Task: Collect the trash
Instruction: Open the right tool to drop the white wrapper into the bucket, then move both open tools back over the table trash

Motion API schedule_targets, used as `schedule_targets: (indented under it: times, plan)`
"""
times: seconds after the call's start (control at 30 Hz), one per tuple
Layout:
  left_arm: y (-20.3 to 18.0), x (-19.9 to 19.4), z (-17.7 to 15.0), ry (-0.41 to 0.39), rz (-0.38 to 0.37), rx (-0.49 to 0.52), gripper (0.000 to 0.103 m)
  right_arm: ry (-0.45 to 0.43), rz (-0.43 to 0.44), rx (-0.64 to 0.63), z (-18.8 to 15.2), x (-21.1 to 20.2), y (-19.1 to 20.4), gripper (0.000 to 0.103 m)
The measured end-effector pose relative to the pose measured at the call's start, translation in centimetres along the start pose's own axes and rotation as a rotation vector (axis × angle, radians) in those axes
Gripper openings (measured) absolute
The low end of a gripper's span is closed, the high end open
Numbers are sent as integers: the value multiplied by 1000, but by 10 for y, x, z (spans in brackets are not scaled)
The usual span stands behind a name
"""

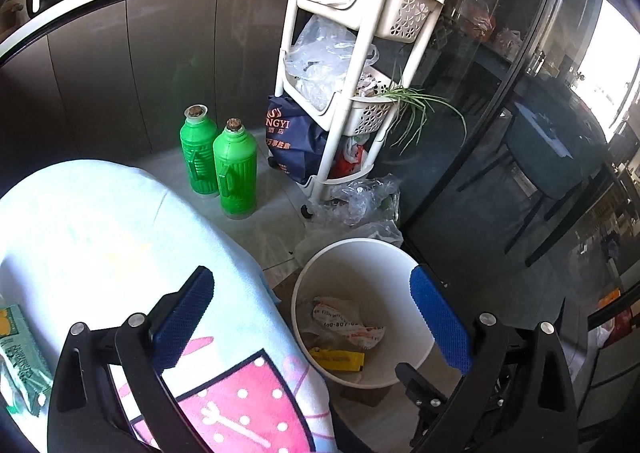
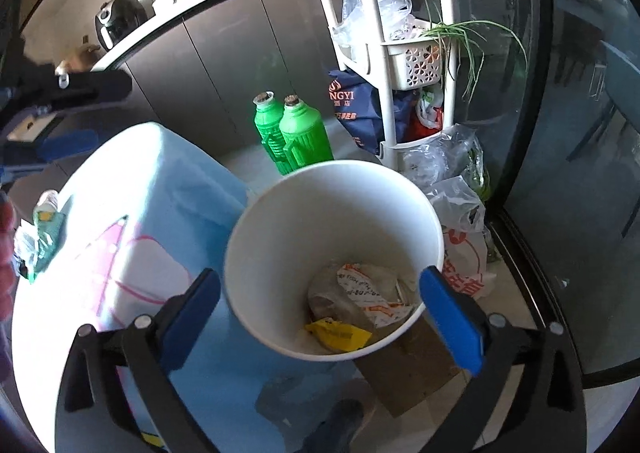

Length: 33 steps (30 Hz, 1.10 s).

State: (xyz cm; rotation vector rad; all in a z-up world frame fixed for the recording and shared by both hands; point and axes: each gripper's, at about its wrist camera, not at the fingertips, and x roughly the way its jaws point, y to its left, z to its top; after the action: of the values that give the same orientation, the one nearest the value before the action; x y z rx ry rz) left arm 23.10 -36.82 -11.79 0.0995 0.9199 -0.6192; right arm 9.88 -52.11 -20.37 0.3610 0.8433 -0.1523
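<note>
Two views agree: the left gripper (image 1: pixel 312 317) hangs with jaws apart and empty over the white round plastic bin (image 1: pixel 344 253) holding crumpled wrappers (image 1: pixel 348 327), while the right gripper (image 2: pixel 320 317), jaws likewise apart and empty, frames that bin (image 2: pixel 280 221), so a drop appears complete and the next move calls for fetching the green packet (image 2: pixel 46 231) on the cloth-covered counter (image 2: pixel 160 189).

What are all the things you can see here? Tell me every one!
bin: one, white, on the floor beside the table
trash in the bin: a yellow wrapper and a white printed wrapper
flasks: two, green, on the floor by the cabinets
shelf cart: one, white, holding plastic bags
navy bag: one, on the floor next to the cart
clear bags: crumpled, on the floor behind the bin
table cloth: light blue and pink, covering the table
green packet: one, on the table's left edge
left gripper: blue pads, open, empty
right gripper: blue pads, open, over the bin
</note>
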Motion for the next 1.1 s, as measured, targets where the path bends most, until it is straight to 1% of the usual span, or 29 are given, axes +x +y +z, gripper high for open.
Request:
schedule_targets:
  times: [0.17, 0.3, 0.37, 0.5, 0.63, 0.8, 0.87, 1.03, 1.1]
  plan:
    - [7, -28, -2, -30, 0, -14, 95, -47, 1, -38, 10, -26, 20, 100]
    - [19, -61, -9, -59, 25, -24, 95, -68, -3, -68, 14, -47, 39, 100]
    - [27, -80, -15, -73, 48, -33, 95, -80, 3, -83, 16, -57, 49, 100]
    - [44, -110, -30, -92, 69, -64, 95, -108, 8, -127, 17, -81, 77, 100]
    - [65, -139, -52, -103, 92, -114, 95, -128, 21, -170, 16, -101, 101, 100]
    - [97, -173, -90, -115, 113, -172, 95, -146, 50, -229, 12, -122, 132, 100]
    - [114, -185, -107, -109, 136, -195, 95, -152, 69, -251, 10, -127, 147, 100]
    - [158, -211, -139, -89, 172, -247, 95, -146, 109, -310, 5, -123, 182, 100]
    - [175, -222, -149, -90, 185, -263, 95, -140, 160, -327, 2, -118, 198, 100]
